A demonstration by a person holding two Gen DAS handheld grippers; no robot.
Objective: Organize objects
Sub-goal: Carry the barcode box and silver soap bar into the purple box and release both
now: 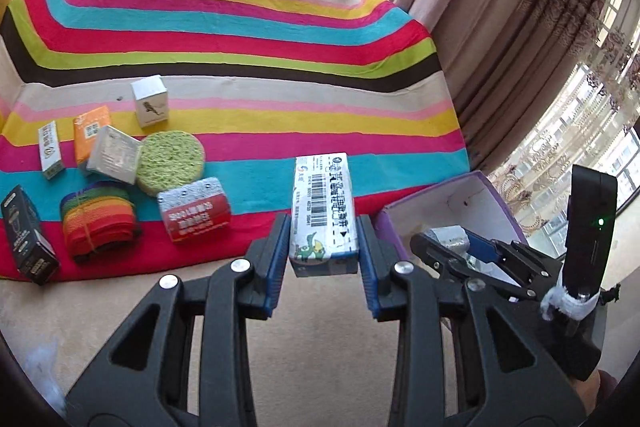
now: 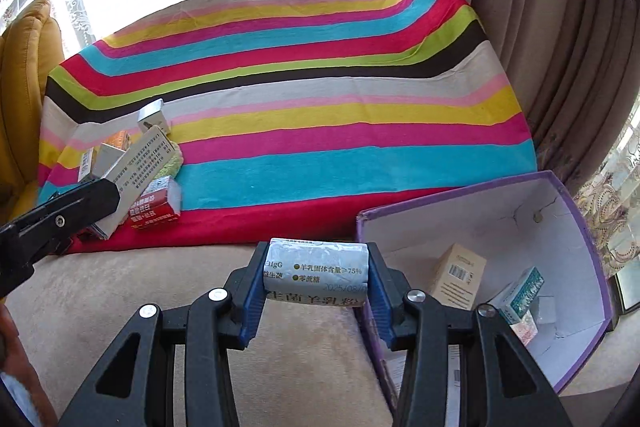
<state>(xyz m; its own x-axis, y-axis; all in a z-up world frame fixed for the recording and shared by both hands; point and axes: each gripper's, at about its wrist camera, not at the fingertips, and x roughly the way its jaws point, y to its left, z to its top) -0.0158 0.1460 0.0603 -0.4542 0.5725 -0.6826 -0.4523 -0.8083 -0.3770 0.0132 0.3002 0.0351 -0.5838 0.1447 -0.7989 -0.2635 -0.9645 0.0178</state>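
While a long white barcode box [image 1: 325, 215] is being gripped between the blue pads of the left fingers [image 1: 325, 247], with most of its length jutting out beyond the fingertips, a silver packet with green dots and printed text [image 2: 316, 273] is being clamped crosswise between the pads of the right fingers [image 2: 317, 281]. Just to the right of the right fingers, a purple-edged box [image 2: 560, 195] is being seen tipped open, and a tan carton [image 2: 458, 277] and a teal-and-white carton [image 2: 520, 293] are being held inside it. Ahead and to the left of the left fingers, the striped cloth [image 1: 280, 99] is being occupied by loose items: a red and silver packet [image 1: 195, 215], a green round sponge [image 1: 170, 163], a rainbow-striped bundle [image 1: 98, 221], a black box [image 1: 28, 235], an orange box [image 1: 90, 135] and a white cube box [image 1: 150, 101]. Below both fingers, a beige cushion [image 2: 120, 291] is being shown
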